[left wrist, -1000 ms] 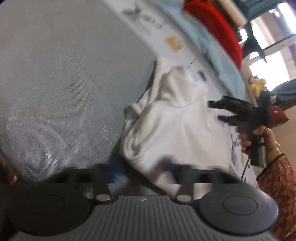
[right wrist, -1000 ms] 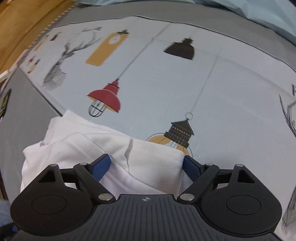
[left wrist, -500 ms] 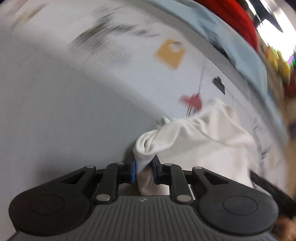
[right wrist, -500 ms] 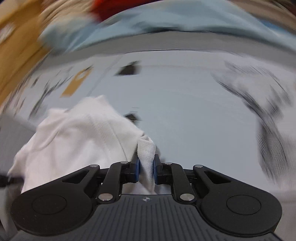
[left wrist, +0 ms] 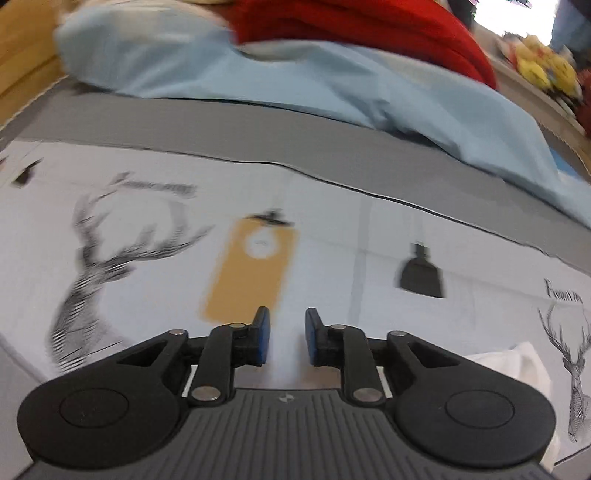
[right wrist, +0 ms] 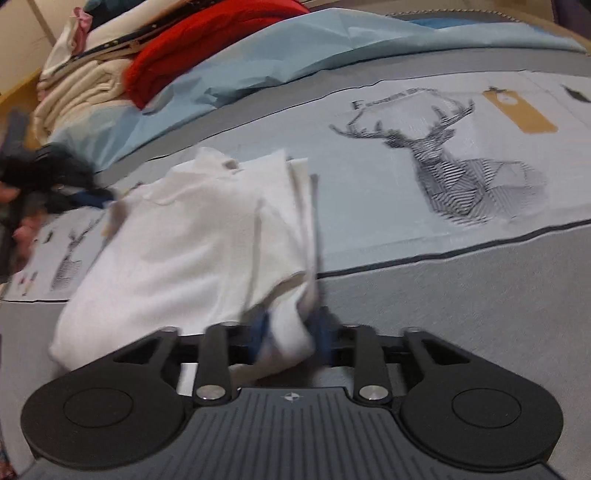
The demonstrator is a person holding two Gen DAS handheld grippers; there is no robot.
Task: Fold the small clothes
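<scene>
A white garment [right wrist: 192, 236] lies folded across the deer-print cover [right wrist: 369, 192] and its grey border. My right gripper [right wrist: 290, 328] is at the garment's near right corner. Its blurred jaws are opening, and a bunch of white cloth still sits between them. My left gripper [left wrist: 286, 332] hovers over the print; its jaws are opening too, with nothing between them. In the left wrist view only a white edge of the garment [left wrist: 517, 362] shows, at the lower right. The right wrist view shows the left gripper [right wrist: 92, 197] as a dark shape just past the garment's far left side.
A crumpled light blue sheet [left wrist: 332, 92] and a red cloth [left wrist: 369, 33] are heaped along the far side. A cream bundle [right wrist: 81, 92] lies beside the red cloth. A grey band [right wrist: 461, 295] borders the printed cover. A hand [right wrist: 22, 236] shows at the left edge.
My left gripper let go of the white cloth and swung away over the print. My right gripper's jaws closed on a corner, carried it over, then widened; the garment now lies folded.
</scene>
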